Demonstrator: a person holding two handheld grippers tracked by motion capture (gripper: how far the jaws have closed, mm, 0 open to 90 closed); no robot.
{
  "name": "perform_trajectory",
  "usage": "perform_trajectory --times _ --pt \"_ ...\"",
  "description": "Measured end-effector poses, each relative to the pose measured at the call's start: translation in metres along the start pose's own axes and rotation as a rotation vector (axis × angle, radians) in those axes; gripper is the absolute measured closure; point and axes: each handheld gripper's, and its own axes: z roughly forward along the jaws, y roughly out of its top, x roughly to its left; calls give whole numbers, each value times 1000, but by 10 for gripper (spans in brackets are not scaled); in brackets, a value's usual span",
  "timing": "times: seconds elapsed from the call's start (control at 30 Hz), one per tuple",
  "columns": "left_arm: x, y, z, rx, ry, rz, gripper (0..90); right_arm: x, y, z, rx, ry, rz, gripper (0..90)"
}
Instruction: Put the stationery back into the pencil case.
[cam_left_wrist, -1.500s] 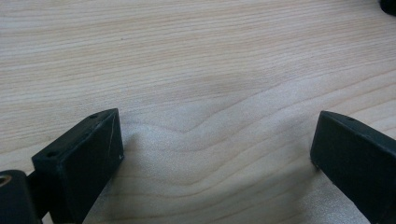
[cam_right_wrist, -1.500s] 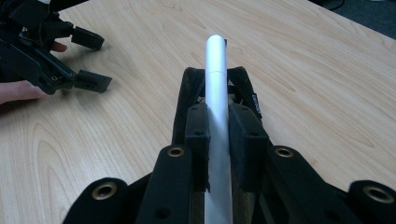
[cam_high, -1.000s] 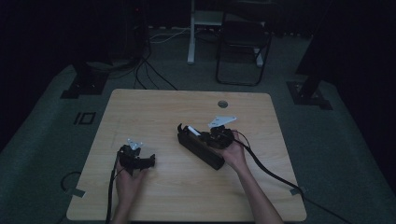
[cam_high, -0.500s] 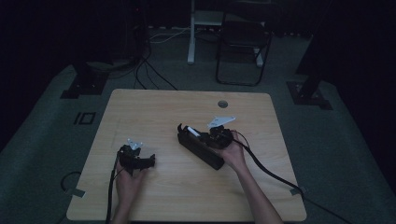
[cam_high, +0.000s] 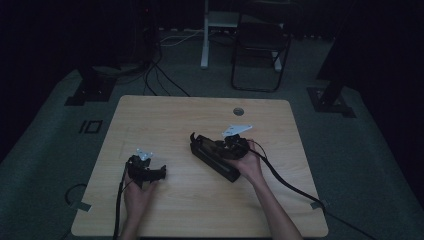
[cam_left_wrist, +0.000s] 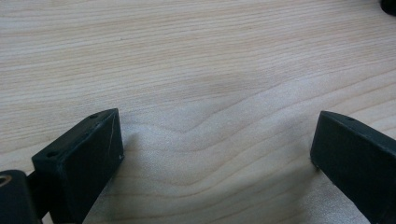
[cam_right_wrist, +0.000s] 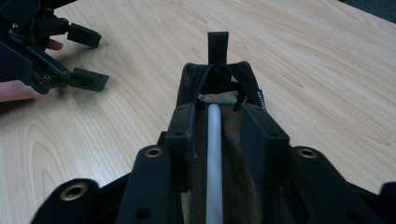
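Right gripper (cam_right_wrist: 217, 126): jaws narrow, set either side of a long black pouch (cam_high: 216, 157) with a patterned lining; a pale grey rod (cam_right_wrist: 214, 163) runs down the pouch's open mouth between them. Jaws have just been opening; pouch is between them, but whether the pads press on it cannot be told. Pouch lies on the table (cam_high: 200, 120) just right of centre, long axis running from 10 o'clock to 4 o'clock, right hand (cam_high: 248, 165) at its 4 o'clock end.

Left gripper (cam_left_wrist: 215, 154): jaws wide apart, bare wood grain between them, nothing held. In the high view it sits at 8 o'clock from the pouch, well apart, left hand (cam_high: 137, 192) behind it.

Beyond the table at 12 o'clock: a dark folding chair (cam_high: 260, 45) on grey floor.
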Motion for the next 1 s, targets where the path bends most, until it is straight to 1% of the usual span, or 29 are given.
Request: perform_trajectory --times 0.17,0.47,0.63,1.0 --pt "0 0 0 0 -1 1 28 0 0 0 -3 -2 2 621" --pt "0 0 0 0 -1 1 28 2 0 -2 -6 -2 3 614" --pt "0 0 0 0 0 1 28 5 2 -10 -23 -7 -1 609" --pt "0 0 0 0 -1 -2 29 11 3 -27 -26 -42 -43 594"
